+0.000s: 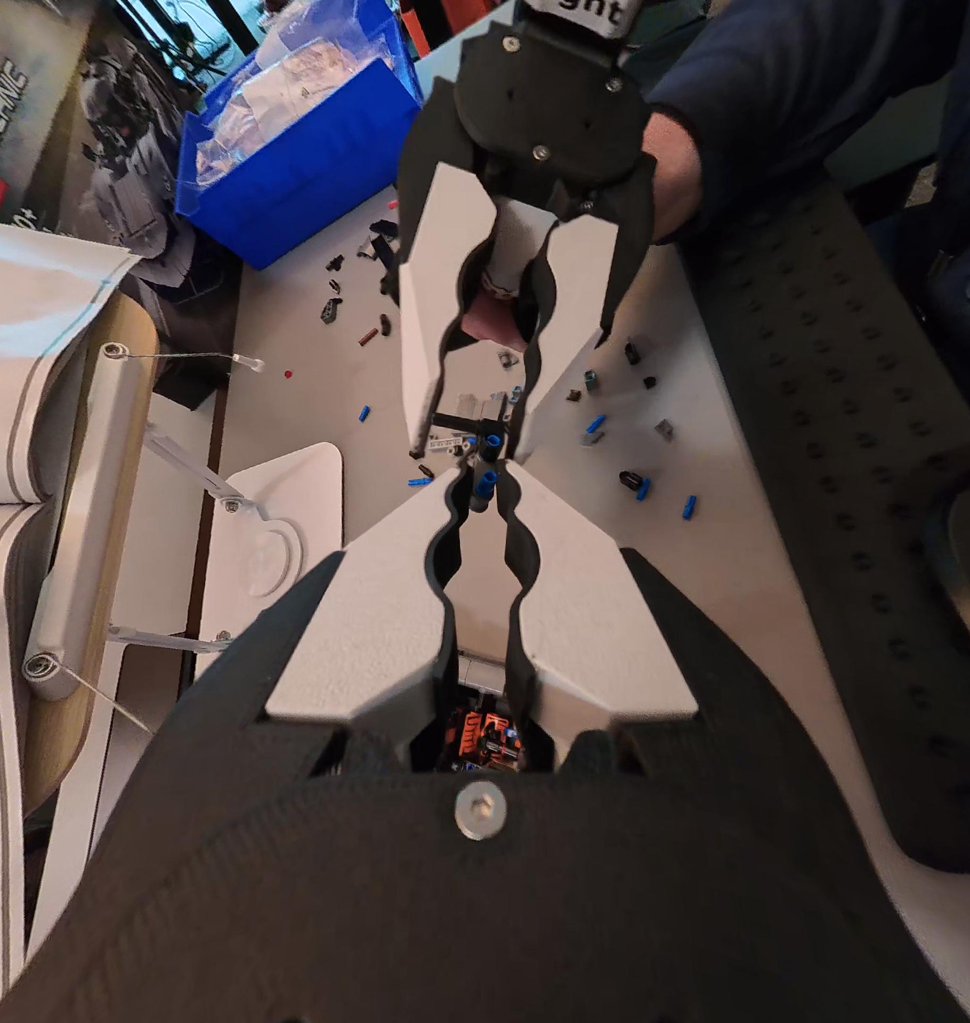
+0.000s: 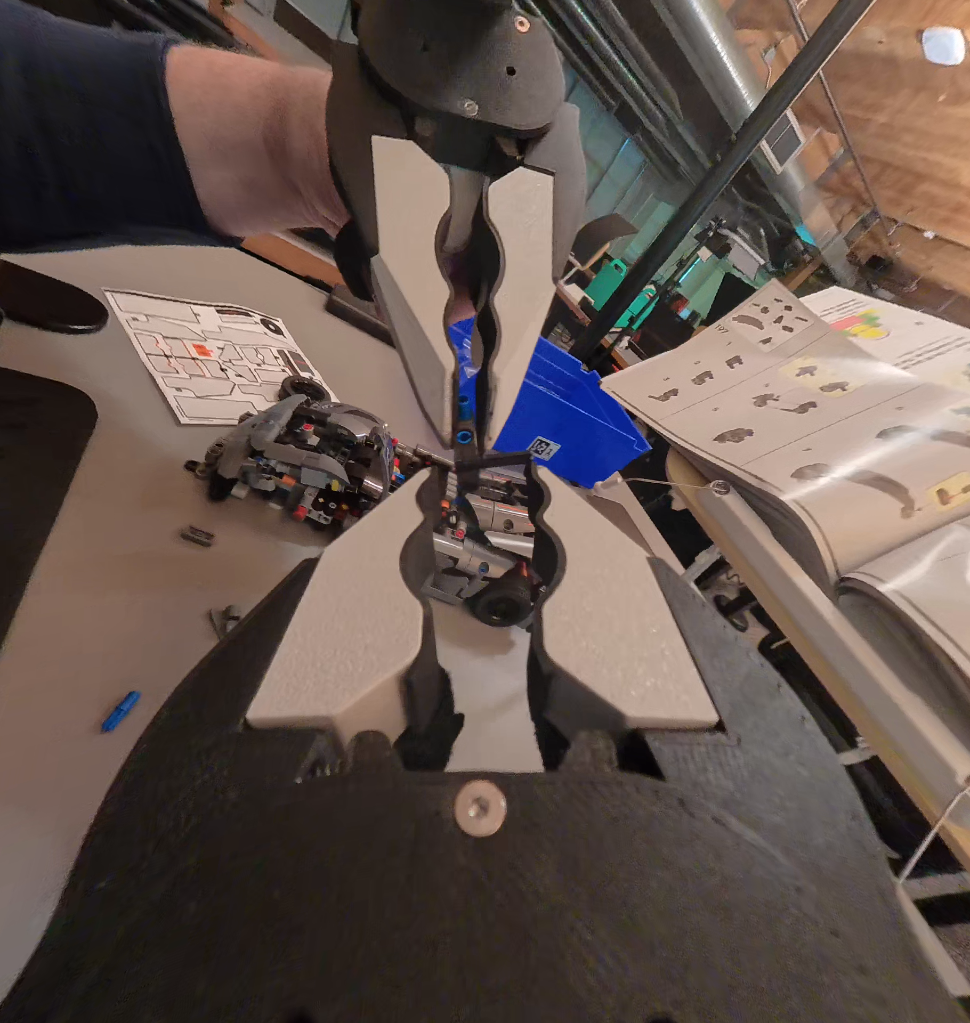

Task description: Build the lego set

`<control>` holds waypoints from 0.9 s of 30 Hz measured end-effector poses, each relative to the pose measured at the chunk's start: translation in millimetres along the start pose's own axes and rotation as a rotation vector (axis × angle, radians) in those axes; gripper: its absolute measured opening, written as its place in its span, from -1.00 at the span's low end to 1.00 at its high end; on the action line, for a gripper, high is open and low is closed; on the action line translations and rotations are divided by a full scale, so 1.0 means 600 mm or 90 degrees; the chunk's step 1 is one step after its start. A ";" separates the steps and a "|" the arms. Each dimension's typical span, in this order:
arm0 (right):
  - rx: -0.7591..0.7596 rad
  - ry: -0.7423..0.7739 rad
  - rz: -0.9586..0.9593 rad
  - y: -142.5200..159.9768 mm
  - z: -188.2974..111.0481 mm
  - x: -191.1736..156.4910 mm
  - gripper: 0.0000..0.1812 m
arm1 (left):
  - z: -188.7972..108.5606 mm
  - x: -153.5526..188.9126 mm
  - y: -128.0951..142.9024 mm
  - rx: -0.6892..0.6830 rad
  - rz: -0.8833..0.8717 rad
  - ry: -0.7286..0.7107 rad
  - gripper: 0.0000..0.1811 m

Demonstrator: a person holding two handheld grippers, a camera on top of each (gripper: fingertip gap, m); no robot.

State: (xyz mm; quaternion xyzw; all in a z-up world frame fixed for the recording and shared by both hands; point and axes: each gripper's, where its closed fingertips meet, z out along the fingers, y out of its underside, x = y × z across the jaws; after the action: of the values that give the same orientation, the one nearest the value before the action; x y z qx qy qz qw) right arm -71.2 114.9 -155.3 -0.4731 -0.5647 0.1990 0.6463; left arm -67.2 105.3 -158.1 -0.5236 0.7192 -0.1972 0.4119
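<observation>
My left gripper point(image 1: 481, 476) is shut on a small grey piece with blue pins point(image 1: 485, 487), held above the table. My right gripper point(image 1: 466, 451) comes in from the far side, tip to tip with the left. It is shut on a thin black piece point(image 1: 460, 423) that touches the pinned piece. In the right wrist view my right gripper point(image 2: 483, 465) holds the black piece point(image 2: 494, 460) across its tips. The left gripper point(image 2: 470, 437) points down at it with the blue-pinned piece point(image 2: 463, 420). A partly built grey car model point(image 2: 305, 459) lies on the table beyond.
Loose small pieces point(image 1: 638, 487) lie scattered on the white table point(image 1: 305, 310). A blue bin point(image 1: 300, 160) and the set's box point(image 1: 29, 138) stand at the back. An open instruction booklet point(image 2: 804, 415) rests on a stand. A sticker sheet point(image 2: 211, 360) and a black perforated board point(image 1: 831, 443) flank the work area. The grippers are tip to tip, or close to it. The partly built grey car model point(image 2: 305, 459) lies around 15 cm away from my right fingertips.
</observation>
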 end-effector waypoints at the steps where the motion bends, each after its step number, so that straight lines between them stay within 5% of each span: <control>1: 0.007 -0.008 0.010 -0.002 -0.001 -0.001 -0.68 | 0.001 0.003 0.002 -0.007 0.001 0.007 -0.93; 20: 0.040 -0.077 0.136 0.000 -0.003 0.000 -0.63 | 0.012 0.004 0.006 -0.024 0.033 -0.007 -0.94; 27: 0.022 -0.060 0.109 0.010 -0.002 0.005 -0.56 | 0.015 -0.002 0.015 -0.138 0.133 -0.083 -0.94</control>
State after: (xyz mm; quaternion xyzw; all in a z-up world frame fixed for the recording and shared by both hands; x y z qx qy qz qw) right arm -67.8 119.5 -158.5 -0.4987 -0.5484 0.2849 0.6078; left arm -65.2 111.3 -169.3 -0.4987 0.7587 -0.0401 0.4172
